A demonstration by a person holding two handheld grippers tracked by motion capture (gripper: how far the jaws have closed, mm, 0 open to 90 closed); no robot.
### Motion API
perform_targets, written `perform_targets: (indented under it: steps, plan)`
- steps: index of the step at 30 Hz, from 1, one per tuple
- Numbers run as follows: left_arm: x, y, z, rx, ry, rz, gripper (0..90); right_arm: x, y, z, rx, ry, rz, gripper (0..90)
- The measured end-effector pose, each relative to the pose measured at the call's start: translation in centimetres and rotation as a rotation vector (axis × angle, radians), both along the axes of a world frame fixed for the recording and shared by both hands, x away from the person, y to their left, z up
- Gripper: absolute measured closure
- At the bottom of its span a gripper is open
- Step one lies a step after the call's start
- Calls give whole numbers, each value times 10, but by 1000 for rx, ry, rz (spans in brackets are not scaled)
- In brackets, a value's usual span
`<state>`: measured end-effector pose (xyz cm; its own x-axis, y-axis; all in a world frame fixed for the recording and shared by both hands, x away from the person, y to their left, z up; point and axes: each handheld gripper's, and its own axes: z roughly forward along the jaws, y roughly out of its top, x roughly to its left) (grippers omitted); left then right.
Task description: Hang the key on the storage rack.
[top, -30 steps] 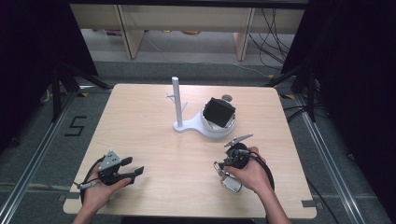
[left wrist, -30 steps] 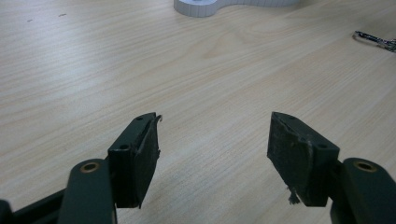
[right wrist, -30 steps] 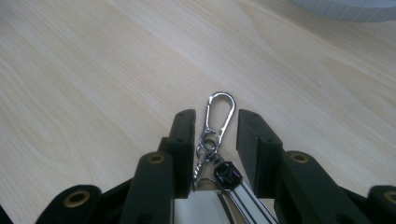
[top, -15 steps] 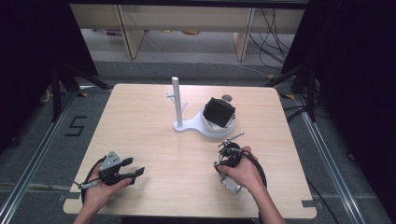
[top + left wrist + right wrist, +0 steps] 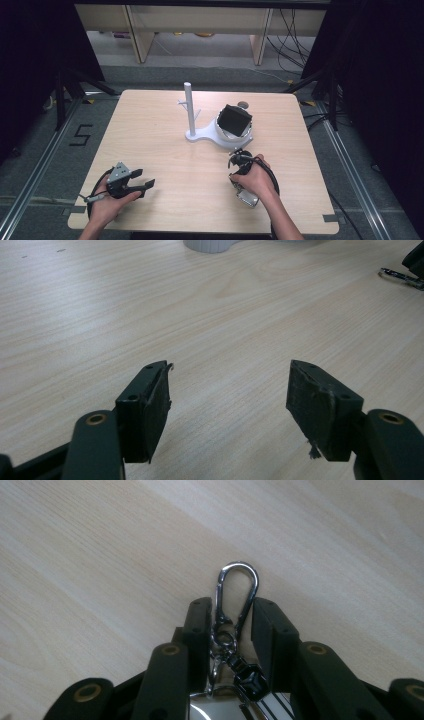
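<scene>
A key ring with a metal snap hook [image 5: 238,597] is being held between the jaws of the right gripper [image 5: 231,625], which are closed in on the hook's lower part, the loop pointing out past the tips over the bare table [image 5: 100,545]. The grip is probably being taken low on the hook so that the open loop is being left free for hanging on something. In the high view the right gripper [image 5: 240,161] is being held just in front of a white stand [image 5: 200,134], whose upright post with small pegs looks suited to that purpose; this is being offered as a judgement only. A black box [image 5: 235,120] is sitting tilted in the round part of the stand's base.

The left gripper [image 5: 227,392] is being rested low over the wood with its jaws standing well apart and nothing between them, seemingly being kept out of the way near the table's front left.

The rest of the key ring is being cut off at the bottom edge of the right gripper view. Whether the pads are truly pressing the hook or only flanking it cannot be told for certain.
</scene>
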<state>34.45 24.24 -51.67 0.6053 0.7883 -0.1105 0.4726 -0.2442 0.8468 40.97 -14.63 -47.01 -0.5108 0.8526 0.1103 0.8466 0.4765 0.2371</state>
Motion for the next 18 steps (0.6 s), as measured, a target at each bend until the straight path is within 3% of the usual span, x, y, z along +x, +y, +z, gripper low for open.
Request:
perform_targets:
  steps: [10, 16, 18]
  plan:
    - [0, 0, 0, 2, 2, -3, 332, 0, 8, -4, -59, 37, 19, 681]
    - [0, -1, -1, -4, 3, -6, 332, 0, 13, -6, -73, 28, 25, 681]
    - [0, -1, -1, -2, 6, -7, 331, 1, 16, -6, -102, 21, 36, 686]
